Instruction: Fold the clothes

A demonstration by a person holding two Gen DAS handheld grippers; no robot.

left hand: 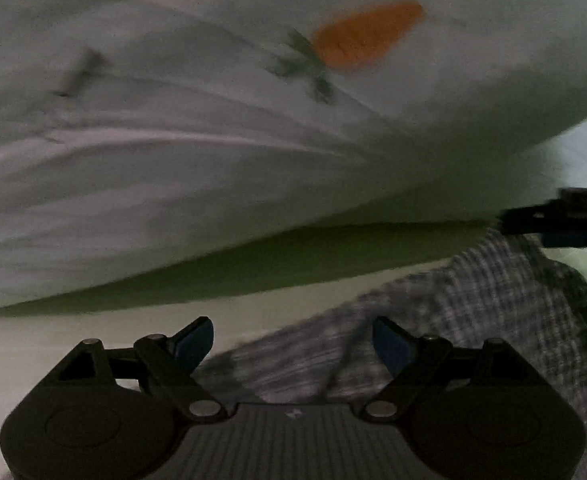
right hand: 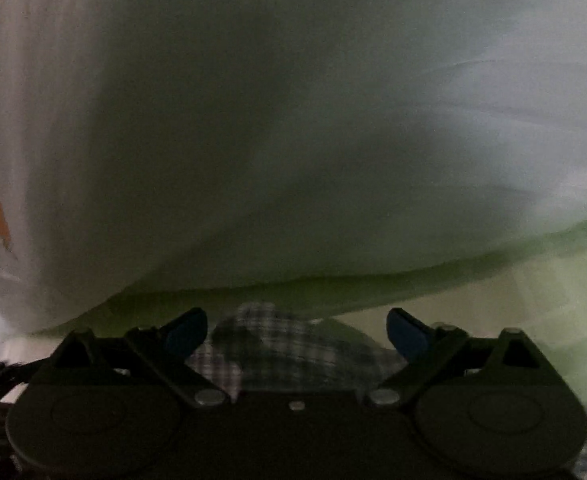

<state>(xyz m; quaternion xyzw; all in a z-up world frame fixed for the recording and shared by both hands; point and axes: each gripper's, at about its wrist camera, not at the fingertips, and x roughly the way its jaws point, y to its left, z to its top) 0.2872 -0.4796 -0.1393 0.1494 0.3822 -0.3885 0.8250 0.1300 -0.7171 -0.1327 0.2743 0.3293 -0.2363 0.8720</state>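
I have both sets of jaws spread wide and empty, left gripper (left hand: 293,340) and right gripper (right hand: 297,332), ready for a grab. The crumpled grey-and-white checked cloth garment (left hand: 433,320) lies low in both frames, just beyond them, beneath a white carrot-print pillow (left hand: 253,120).

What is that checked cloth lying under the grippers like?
The checked cloth looks like a thin woven garment in a grey and white plaid. It lies crumpled and creased on a pale surface, in front of a big white pillow with a carrot print. Both views are blurred; nothing grips it.
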